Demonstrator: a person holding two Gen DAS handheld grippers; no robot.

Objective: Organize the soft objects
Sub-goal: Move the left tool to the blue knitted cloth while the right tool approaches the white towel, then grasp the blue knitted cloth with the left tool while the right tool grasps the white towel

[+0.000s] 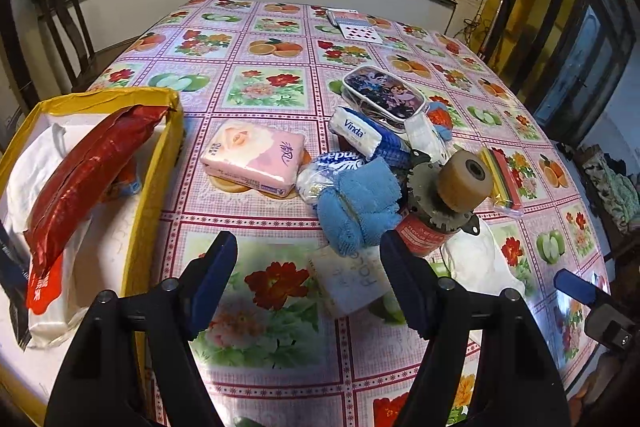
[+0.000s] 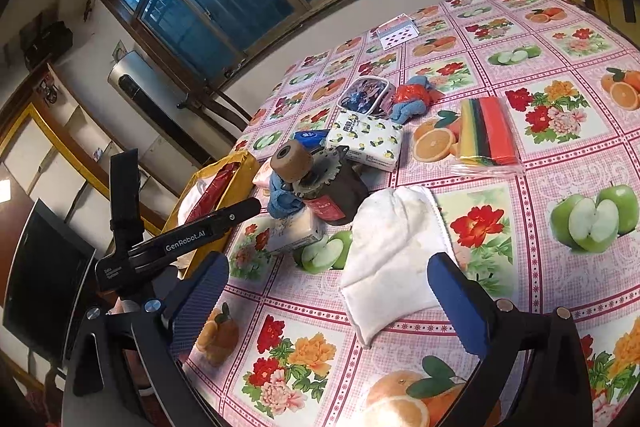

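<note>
Sitting at the bench's [image 1: 280, 379] left edge, we're seeing a yellow box [image 1: 154, 195] holding a red foil pack [image 1: 88, 171] lying slantwise over white tissue packs [image 1: 52, 311].

Left claw [image 1: 308, 279] is hanging open over the flowered cloth, nothing between its fingers. Right claw [image 2: 328, 301] is also spread apart, straddling the near end of a white cloth pad [image 2: 394, 251] without gripping it.

Clutter is crowding mid-bench: a blue fuzzy cloth [image 1: 358, 203] is leaning against a red can [image 1: 424, 235] topped by a toothed metal part and a brown roller [image 1: 466, 179]. A small pale tissue pack [image 1: 352, 283] is lying just in front of the cloth, near the left claw's right finger. Behind them a pink tissue pack [image 1: 256, 157], a Vinda pack [image 1: 356, 133] and a cartoon-printed pouch [image 1: 384, 93] are lying close together. A lemon-print pack [image 2: 366, 139] is lying behind the can, and a rainbow-striped packet [image 2: 488, 133] off to the right. Playing cards [image 1: 356, 27] are lying at the far end.

The white pad is looking flat, quilted, slightly stained.
</note>
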